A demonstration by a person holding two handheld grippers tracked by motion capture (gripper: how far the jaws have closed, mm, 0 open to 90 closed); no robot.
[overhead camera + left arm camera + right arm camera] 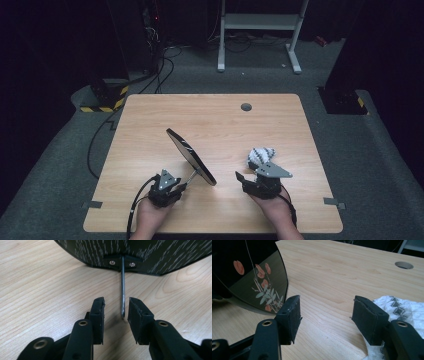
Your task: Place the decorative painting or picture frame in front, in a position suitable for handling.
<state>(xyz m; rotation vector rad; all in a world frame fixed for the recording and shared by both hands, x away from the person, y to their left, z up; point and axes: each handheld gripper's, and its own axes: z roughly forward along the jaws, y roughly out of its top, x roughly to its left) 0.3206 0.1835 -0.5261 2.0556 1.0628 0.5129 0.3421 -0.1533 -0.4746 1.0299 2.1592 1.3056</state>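
On the wooden desk [215,120] a black plate [190,155] stands tilted on its wire stand [122,290]. Left gripper [116,308] is released w/ jaws around the wire; right gripper [325,312] is released beside a white cloth [402,308].

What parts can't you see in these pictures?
- The black oval panel: in the left gripper view its top is cut off by the frame edge; in the right gripper view its left side is cut off.
- The white patterned cloth: in the right gripper view a black jaw hides part of it.
- The metal prop rod: whether the left gripper touches it cannot be told.
- The floor beyond the table: too dark.
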